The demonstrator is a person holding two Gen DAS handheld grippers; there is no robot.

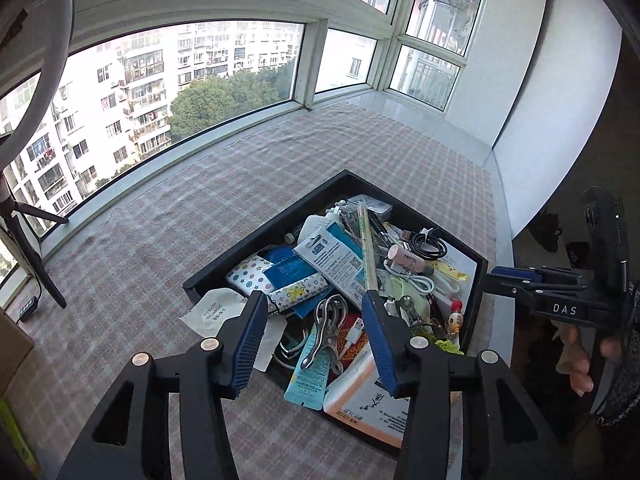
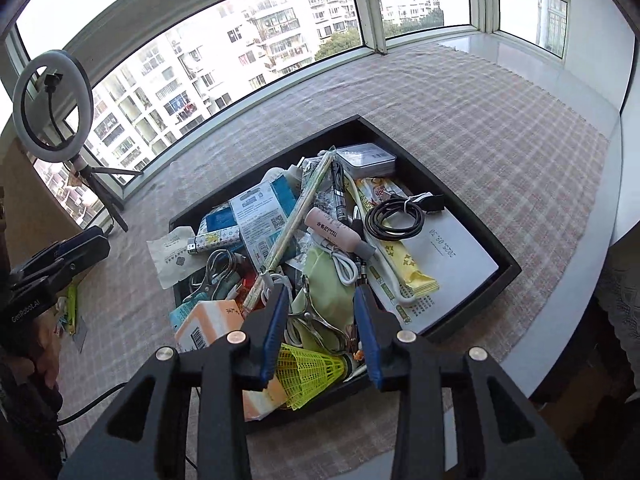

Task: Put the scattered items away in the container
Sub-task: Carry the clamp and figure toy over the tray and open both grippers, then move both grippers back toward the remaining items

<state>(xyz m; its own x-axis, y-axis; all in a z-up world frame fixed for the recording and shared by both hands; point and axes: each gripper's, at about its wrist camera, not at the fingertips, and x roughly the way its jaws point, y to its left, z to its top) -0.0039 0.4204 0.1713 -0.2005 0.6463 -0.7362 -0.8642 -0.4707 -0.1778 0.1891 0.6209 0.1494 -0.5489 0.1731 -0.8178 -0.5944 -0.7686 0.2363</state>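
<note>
A black tray (image 1: 280, 216) (image 2: 440, 168) sits on the checked cloth, piled with small items. Among them are a metal clip (image 1: 328, 320), a coiled black cable (image 2: 394, 216), a pink tube (image 2: 332, 234), a long pale stick (image 2: 296, 216), an orange tissue pack (image 1: 360, 392) and a yellow shuttlecock (image 2: 312, 368). A white packet (image 1: 212, 312) hangs over the tray's left rim. My left gripper (image 1: 314, 300) hovers open above the tray's near corner, holding nothing. My right gripper (image 2: 320, 290) is open too, above a green cloth (image 2: 324, 280), with nothing gripped.
A ring light on a tripod (image 2: 48, 108) stands at the far left by the window. A small yellow-green item (image 2: 72, 308) lies on the checked cloth (image 1: 160, 240) left of the tray. The table's pale edge (image 2: 580, 280) curves along the right.
</note>
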